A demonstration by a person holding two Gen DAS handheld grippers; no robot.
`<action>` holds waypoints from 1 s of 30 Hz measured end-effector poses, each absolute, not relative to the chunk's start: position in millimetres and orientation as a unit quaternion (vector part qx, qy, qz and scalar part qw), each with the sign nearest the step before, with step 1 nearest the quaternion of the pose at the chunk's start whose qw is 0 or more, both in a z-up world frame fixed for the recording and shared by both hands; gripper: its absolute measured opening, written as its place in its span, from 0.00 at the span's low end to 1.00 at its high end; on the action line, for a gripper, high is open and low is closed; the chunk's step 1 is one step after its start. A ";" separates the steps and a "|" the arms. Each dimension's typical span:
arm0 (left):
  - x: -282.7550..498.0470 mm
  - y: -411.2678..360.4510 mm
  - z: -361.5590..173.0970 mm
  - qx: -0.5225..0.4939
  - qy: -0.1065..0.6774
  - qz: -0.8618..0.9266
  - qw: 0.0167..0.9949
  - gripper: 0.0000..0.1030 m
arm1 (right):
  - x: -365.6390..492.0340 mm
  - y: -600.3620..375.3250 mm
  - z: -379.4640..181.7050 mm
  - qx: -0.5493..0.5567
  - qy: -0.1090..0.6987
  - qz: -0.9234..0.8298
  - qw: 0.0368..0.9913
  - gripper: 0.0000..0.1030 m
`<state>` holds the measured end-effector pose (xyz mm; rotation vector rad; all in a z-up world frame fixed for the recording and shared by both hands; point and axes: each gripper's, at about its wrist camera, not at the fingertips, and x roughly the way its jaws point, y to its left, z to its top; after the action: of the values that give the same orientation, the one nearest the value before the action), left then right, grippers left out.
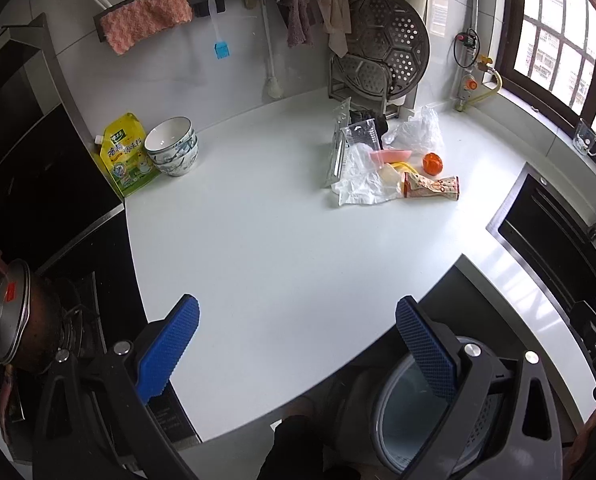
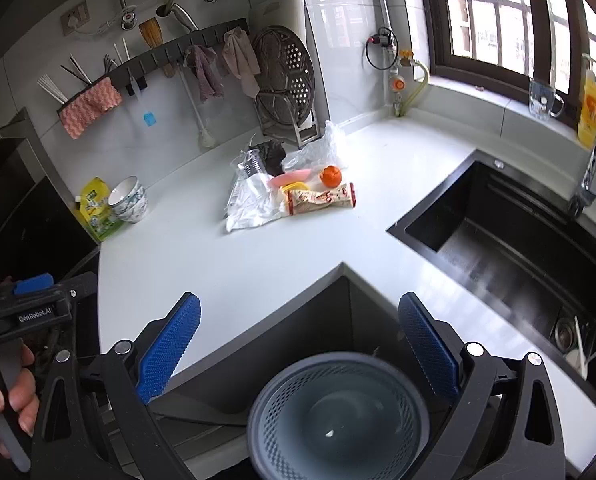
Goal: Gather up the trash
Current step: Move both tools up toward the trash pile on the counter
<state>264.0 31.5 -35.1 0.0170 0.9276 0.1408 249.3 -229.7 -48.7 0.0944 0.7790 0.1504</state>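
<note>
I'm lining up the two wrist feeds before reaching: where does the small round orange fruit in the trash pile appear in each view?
Left wrist: the small round orange fruit sits right of centre, upper half, at the pile's right edge.
Right wrist: it sits just right of centre, upper half.
Shared landmark: the red-and-beige printed snack wrapper lies just in front of it.

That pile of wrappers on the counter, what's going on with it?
A person holds two grippers, left and right, both open and empty, back from the trash pile on the counter. Nothing is picked up yet. A bin waits on the floor below.
</note>
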 end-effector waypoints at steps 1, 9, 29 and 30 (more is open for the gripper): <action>280.2 33.3 -38.1 0.012 0.447 0.065 0.892 0.94 | 263.4 -226.6 -50.9 0.034 0.379 0.069 0.922 0.92; 411.4 41.6 -69.2 0.033 0.451 0.036 0.891 0.94 | 393.1 -224.8 -87.2 0.114 0.439 0.020 0.891 0.92; 550.5 59.1 -150.2 0.036 0.491 0.001 0.871 0.94 | 568.5 -233.5 -210.8 0.268 0.524 -0.172 0.790 0.92; 552.6 58.8 -150.9 0.037 0.490 0.001 0.871 0.94 | 571.1 -232.7 -215.1 0.270 0.527 -0.178 0.786 0.92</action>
<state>552.6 58.8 -150.9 0.0768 1.0251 0.0015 571.1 -232.7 -215.1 0.5816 1.1359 -0.3831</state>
